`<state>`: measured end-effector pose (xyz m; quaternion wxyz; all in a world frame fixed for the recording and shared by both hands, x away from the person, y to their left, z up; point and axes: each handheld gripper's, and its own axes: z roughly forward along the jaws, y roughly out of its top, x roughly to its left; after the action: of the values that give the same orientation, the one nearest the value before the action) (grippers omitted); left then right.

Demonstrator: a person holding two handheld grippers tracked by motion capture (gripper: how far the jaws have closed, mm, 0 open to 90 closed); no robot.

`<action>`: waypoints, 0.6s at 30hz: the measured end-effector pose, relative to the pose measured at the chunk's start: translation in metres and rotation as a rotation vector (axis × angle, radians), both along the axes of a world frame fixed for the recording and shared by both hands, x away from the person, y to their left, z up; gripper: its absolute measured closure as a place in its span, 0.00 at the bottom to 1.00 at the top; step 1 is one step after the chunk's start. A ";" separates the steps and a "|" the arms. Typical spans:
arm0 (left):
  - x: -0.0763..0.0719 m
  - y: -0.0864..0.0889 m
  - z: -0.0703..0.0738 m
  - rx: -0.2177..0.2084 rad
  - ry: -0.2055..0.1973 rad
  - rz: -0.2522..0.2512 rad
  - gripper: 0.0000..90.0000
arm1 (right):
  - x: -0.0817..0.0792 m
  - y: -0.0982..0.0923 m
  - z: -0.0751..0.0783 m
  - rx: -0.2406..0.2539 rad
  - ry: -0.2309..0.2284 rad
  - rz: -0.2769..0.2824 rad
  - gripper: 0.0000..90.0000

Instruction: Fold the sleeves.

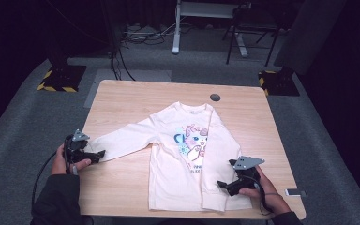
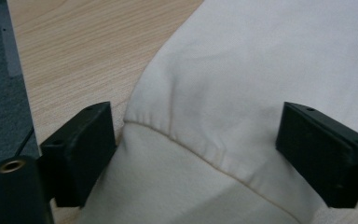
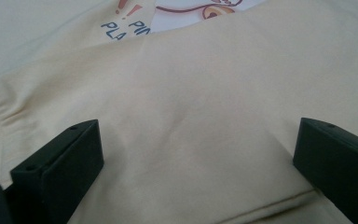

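I have a cream shirt [image 1: 187, 154] lying flat on the table [image 1: 122, 98], front up, with a cat print [image 1: 194, 140] on the chest and the collar at the far side. Its left sleeve [image 1: 122, 143] stretches out across the wood toward the table's left edge, and its right sleeve [image 1: 218, 164] is folded down along the body so that its cuff lies by the hem at the near right. My left gripper [image 1: 96, 154] sits low at the near left, right at the end of the outstretched sleeve. In the left gripper view the jaws stand wide apart, one on each side of the cuff [image 2: 200, 186], with the cuff seam running between them; the left jaw is just beside the cloth's edge, and the pads do not press on the fabric. My right gripper [image 1: 222, 184] is at the near right, over the folded sleeve close to the hem. In the right gripper view its jaws are also spread wide, with smooth cream cloth [image 3: 191, 130] between them and nothing pinched, and the lower letters of the print [image 3: 126, 25] show beyond. A small dark disc [image 1: 214, 97] lies on the far part of the table, well apart from the shirt.
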<state>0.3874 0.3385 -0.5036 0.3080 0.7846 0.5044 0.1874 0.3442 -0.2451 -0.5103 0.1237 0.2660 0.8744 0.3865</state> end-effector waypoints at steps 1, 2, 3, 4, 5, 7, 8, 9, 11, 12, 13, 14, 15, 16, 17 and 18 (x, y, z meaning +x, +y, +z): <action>-0.001 0.000 0.000 -0.004 -0.013 0.009 0.19 | 0.000 0.000 0.000 -0.001 -0.001 -0.001 0.01; -0.001 0.000 0.001 -0.006 -0.017 0.016 0.24 | 0.000 0.000 0.000 -0.001 -0.001 -0.002 0.01; -0.002 -0.001 0.002 -0.016 -0.024 0.029 0.31 | 0.000 0.000 0.000 -0.001 -0.002 -0.002 0.01; -0.003 0.000 0.002 -0.029 -0.028 0.047 0.43 | 0.000 0.000 0.000 -0.001 -0.002 -0.003 0.01; -0.003 -0.001 0.002 -0.055 -0.033 0.060 0.54 | 0.000 0.000 0.000 -0.001 -0.001 -0.003 0.01; -0.004 -0.003 0.002 -0.069 -0.031 0.051 0.69 | 0.000 0.000 0.000 -0.001 -0.001 -0.002 0.01; -0.004 -0.005 0.002 -0.064 -0.034 0.043 0.74 | 0.000 0.000 0.000 -0.001 -0.001 -0.002 0.01; -0.005 -0.008 0.002 -0.066 -0.034 0.037 0.80 | 0.000 0.000 0.000 -0.001 -0.001 -0.002 0.01; -0.004 -0.012 0.003 -0.048 -0.037 0.044 0.86 | 0.000 0.000 0.000 -0.001 -0.001 -0.002 0.01; -0.004 -0.012 0.003 -0.048 -0.037 0.044 0.87 | 0.000 0.000 0.000 -0.001 -0.001 -0.002 0.01; -0.005 -0.013 0.006 -0.062 -0.045 0.055 0.88 | 0.000 0.000 0.000 -0.001 -0.001 -0.002 0.01; -0.006 -0.014 0.008 -0.069 -0.050 0.055 0.88 | 0.000 0.000 0.000 -0.001 -0.001 -0.002 0.01; -0.006 -0.015 0.009 -0.067 -0.058 0.056 0.88 | 0.000 0.000 0.000 -0.001 -0.001 -0.002 0.01; -0.007 -0.017 0.010 -0.067 -0.064 0.057 0.88 | 0.000 0.000 0.000 0.000 -0.001 -0.002 0.01; -0.008 -0.017 0.011 -0.071 -0.063 0.052 0.88 | 0.000 0.000 0.000 0.000 -0.001 -0.002 0.01; -0.008 -0.019 0.013 -0.070 -0.060 0.040 0.88 | 0.000 0.000 0.000 0.000 -0.001 -0.002 0.01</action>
<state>0.3791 0.3191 -0.4904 0.3465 0.7570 0.5169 0.1992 0.3440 -0.2452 -0.5103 0.1245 0.2665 0.8741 0.3866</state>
